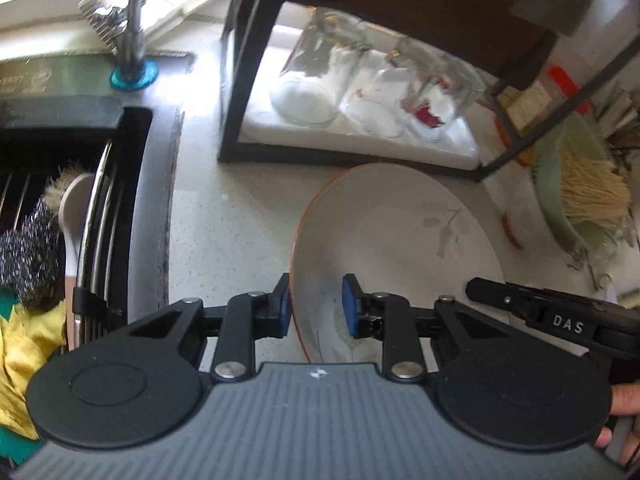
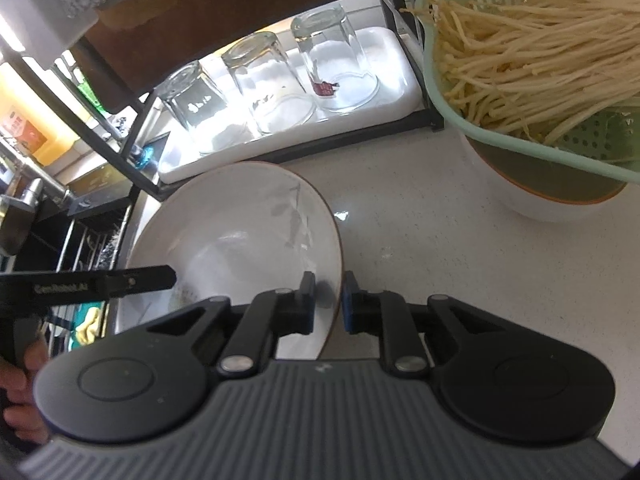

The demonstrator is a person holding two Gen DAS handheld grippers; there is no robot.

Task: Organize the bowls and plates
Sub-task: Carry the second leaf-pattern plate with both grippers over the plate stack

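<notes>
A pale speckled kitchen counter (image 2: 420,216) fills the middle of both views, with a black-framed rack (image 1: 236,92) in the upper half sheltering three upturned glasses (image 2: 264,84) on a white mat, and a dark sink (image 1: 80,208) down the left edge of the left wrist view. Upper right of the right wrist view, a green colander (image 2: 500,128) heaped with pale sprouts sits inside a white bowl with an orange rim (image 2: 532,200).

The piece in play is the big white plate (image 1: 400,240) with the orange edge and a faint leaf print. It sits centre frame in both cameras, just in front of the rack.

The left gripper (image 1: 316,306) straddles the plate's near-left rim, one blue pad outside the edge, one inside over the well. The gap is moderate, not yet pinching as far as I can see. The right gripper (image 2: 329,302) has the opposite rim, lower centre of its view, with the jaws set narrow and the edge passing between the pads; it looks clamped, though true contact is hard to confirm.

The plate lies straight ahead of both claws and between them, rim edge running up-frame through each gap. Both are equally near, one per side. The plate looks slightly tilted, so I judge that a two-sided lift is what comes next, and the left side needs to close first.
</notes>
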